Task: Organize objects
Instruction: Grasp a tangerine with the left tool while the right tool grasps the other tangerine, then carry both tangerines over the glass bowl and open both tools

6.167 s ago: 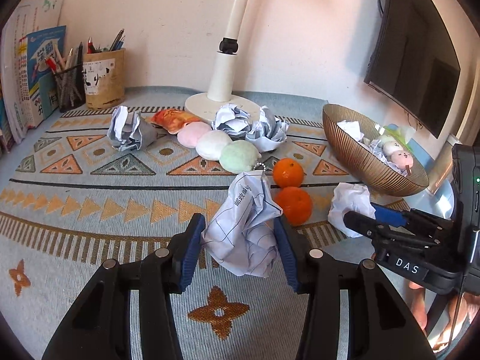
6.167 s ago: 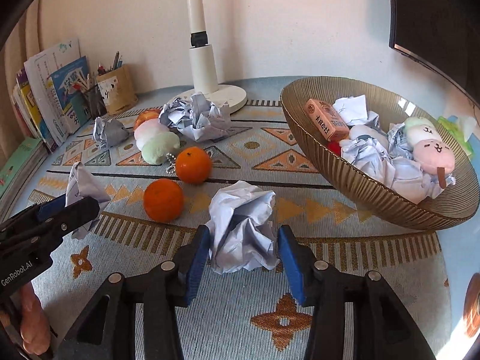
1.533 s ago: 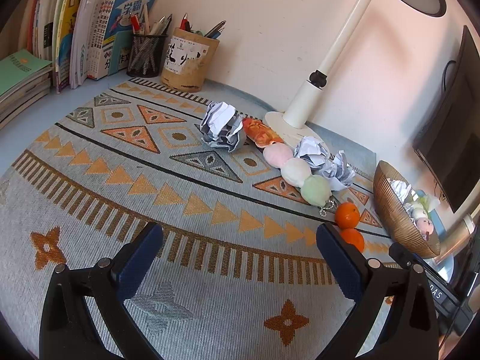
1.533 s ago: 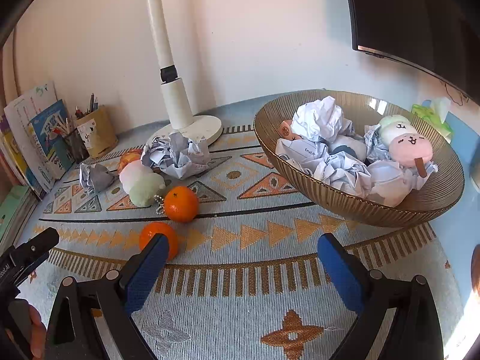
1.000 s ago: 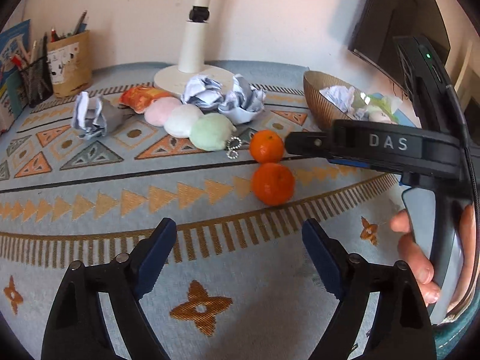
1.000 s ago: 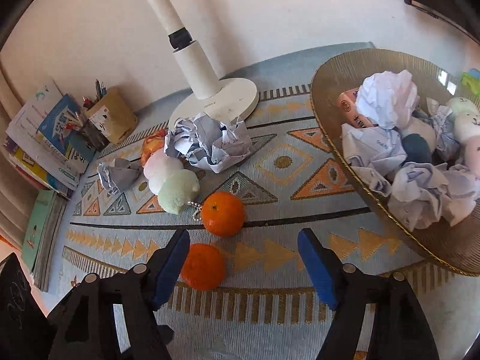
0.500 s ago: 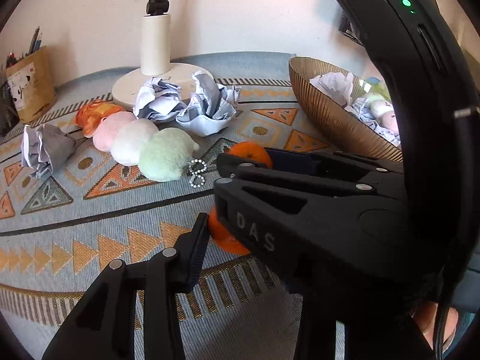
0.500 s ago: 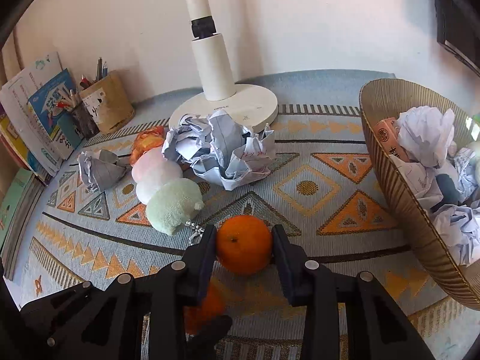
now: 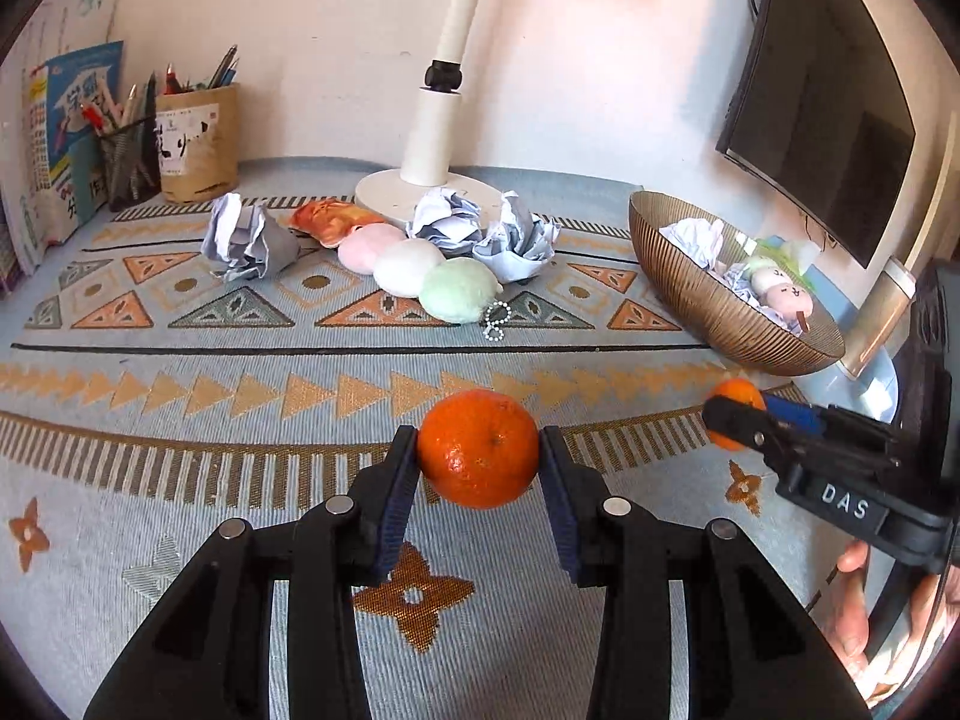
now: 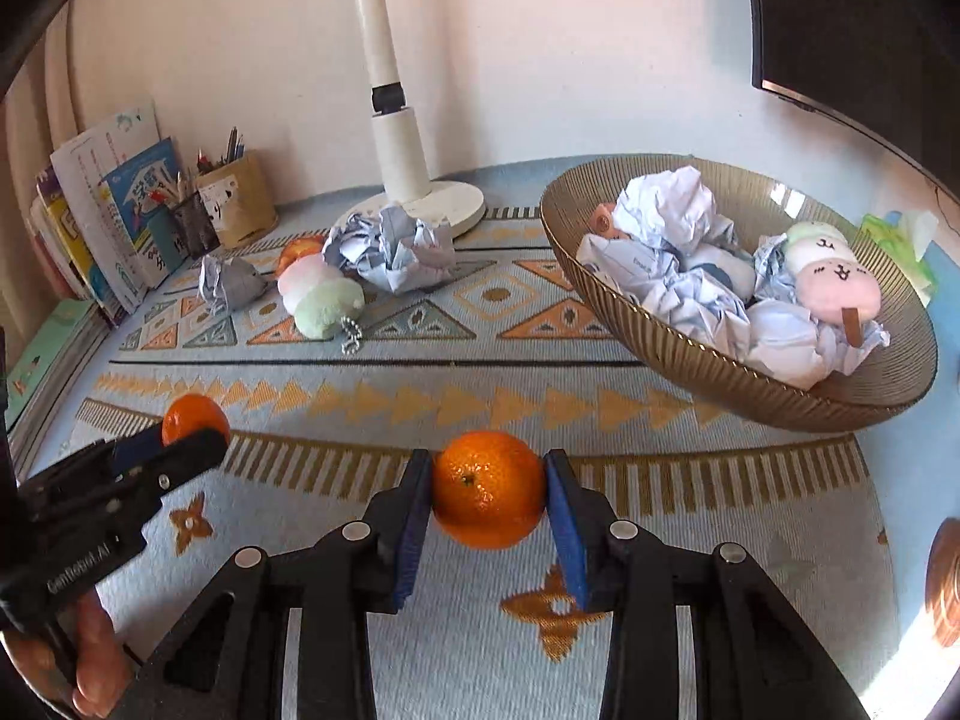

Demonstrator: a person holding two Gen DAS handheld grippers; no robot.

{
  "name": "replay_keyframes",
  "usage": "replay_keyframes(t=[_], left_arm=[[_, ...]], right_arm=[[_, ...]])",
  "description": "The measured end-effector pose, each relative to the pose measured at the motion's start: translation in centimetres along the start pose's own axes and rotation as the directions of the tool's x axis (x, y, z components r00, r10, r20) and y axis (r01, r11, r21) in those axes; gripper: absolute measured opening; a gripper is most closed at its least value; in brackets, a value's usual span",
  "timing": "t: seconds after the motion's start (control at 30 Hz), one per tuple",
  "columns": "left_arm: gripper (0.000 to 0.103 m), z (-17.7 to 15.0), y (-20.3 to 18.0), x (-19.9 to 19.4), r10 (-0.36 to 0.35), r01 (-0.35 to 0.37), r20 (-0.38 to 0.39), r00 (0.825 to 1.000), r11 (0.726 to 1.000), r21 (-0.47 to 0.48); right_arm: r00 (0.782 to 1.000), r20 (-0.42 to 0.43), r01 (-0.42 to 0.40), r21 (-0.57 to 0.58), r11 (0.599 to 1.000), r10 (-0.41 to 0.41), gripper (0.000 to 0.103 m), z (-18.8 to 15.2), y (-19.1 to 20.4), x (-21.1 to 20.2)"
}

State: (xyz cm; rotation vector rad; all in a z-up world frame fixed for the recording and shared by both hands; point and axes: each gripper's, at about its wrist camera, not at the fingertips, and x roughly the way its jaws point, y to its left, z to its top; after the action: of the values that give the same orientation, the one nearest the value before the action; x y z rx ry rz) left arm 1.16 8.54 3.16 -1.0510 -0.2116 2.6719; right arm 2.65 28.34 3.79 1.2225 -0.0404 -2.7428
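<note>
My left gripper point(image 9: 478, 463) is shut on an orange point(image 9: 478, 457) and holds it above the patterned mat. My right gripper point(image 10: 487, 498) is shut on a second orange point(image 10: 487, 497), also lifted; it shows at the right of the left wrist view point(image 9: 733, 399). The left gripper's orange shows in the right wrist view point(image 10: 193, 414) at the left. A gold ribbed bowl point(image 10: 708, 354) at the right holds crumpled paper point(image 10: 666, 204) and a plush toy point(image 10: 831, 279). Crumpled paper balls point(image 9: 480, 234) and a pastel plush point(image 9: 459, 291) lie near the lamp base.
A white lamp base point(image 9: 420, 192) stands at the back centre. Pen holders point(image 9: 192, 138) and books point(image 9: 66, 138) stand at the back left. Another paper ball point(image 9: 246, 237) and an orange packet point(image 9: 327, 219) lie on the mat. A monitor point(image 9: 822, 120) is at the right.
Both grippers closed on the two oranges and lifted them off the mat, drawing back and apart. Earlier they were open, after the paper balls went into the bowl.
</note>
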Motion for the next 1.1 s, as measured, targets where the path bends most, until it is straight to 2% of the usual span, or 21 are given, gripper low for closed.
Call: replay_keyframes(t=[0.1, 0.2, 0.23, 0.27, 0.3, 0.33, 0.47, 0.53, 0.57, 0.73, 0.83, 0.9, 1.0, 1.1], left_arm=[[0.037, 0.1, 0.2, 0.2, -0.011, 0.011, 0.016, 1.0, 1.0, -0.005], [0.037, 0.0, 0.3, 0.8, -0.036, 0.036, -0.017, 0.999, 0.999, -0.005], [0.037, 0.0, 0.3, 0.7, -0.041, 0.041, -0.017, 0.999, 0.999, -0.005], [0.037, -0.1, 0.3, 0.6, -0.045, 0.045, -0.014, 0.999, 0.999, -0.005], [0.037, -0.1, 0.4, 0.6, -0.05, 0.05, -0.012, 0.999, 0.999, -0.004], [0.037, -0.2, 0.4, 0.5, -0.054, 0.054, -0.011, 0.998, 0.999, -0.003], [0.037, -0.2, 0.3, 0.6, -0.053, 0.053, -0.012, 0.999, 0.999, -0.003], [0.037, -0.2, 0.3, 0.6, -0.049, 0.048, -0.015, 0.999, 0.999, -0.004], [0.037, -0.2, 0.3, 0.7, -0.045, 0.045, -0.017, 0.999, 0.999, -0.005], [0.037, -0.2, -0.3, 1.0, -0.003, 0.004, -0.038, 0.999, 1.0, 0.016], [0.037, 0.8, -2.3, 0.7, -0.004, 0.007, -0.038, 0.999, 0.998, 0.069], [0.037, 2.7, -4.6, -0.2, -0.067, 0.066, 0.006, 0.998, 0.993, 0.094], [0.037, 6.5, -9.0, -1.4, -0.161, 0.146, 0.08, 0.984, 0.975, 0.168], [0.037, 9.7, -13.0, -0.9, -0.217, 0.187, 0.111, 0.97, 0.955, 0.23]], right_arm=[[0.999, -0.035, -0.032, -0.008, 0.999, 0.031, 0.036, -1.2, -1.0, 0.2], [0.996, -0.036, -0.083, 0.013, 0.996, 0.083, 0.038, -2.0, -1.6, -0.2], [0.995, -0.029, -0.093, 0.023, 0.995, 0.094, 0.042, -2.2, -1.6, -0.4], [0.996, -0.025, -0.087, 0.033, 0.996, 0.088, 0.061, -2.3, -1.6, -0.5], [0.998, -0.018, -0.064, 0.036, 0.997, 0.064, 0.073, -2.4, -1.6, -0.7], [0.999, -0.008, -0.044, 0.025, 0.999, 0.044, 0.073, -2.4, -1.3, -0.9], [1.0, -0.012, -0.009, -0.004, 1.0, 0.009, 0.071, -2.3, -0.4, -0.7], [0.998, -0.051, 0.041, -0.019, 0.999, -0.042, 0.054, -2.3, 0.1, 0.2], [0.997, -0.067, 0.043, -0.024, 0.999, -0.044, 0.039, -2.3, 0.2, 0.6], [1.0, -0.002, 0.021, 0.002, 1.0, -0.021, 0.036, -1.8, -0.8, -1.8], [0.995, 0.098, 0.024, 0.026, 0.999, -0.027, 0.036, 0.9, -2.8, -5.9], [0.98, 0.191, 0.049, 0.072, 0.996, -0.062, 0.037, 3.5, -4.7, -9.2], [0.943, 0.32, 0.032, 0.179, 0.983, -0.089, 0.037, 7.0, -8.0, -13.5], [0.911, 0.373, 0.074, 0.275, 0.959, -0.177, 0.037, 9.5, -10.5, -14.6]])
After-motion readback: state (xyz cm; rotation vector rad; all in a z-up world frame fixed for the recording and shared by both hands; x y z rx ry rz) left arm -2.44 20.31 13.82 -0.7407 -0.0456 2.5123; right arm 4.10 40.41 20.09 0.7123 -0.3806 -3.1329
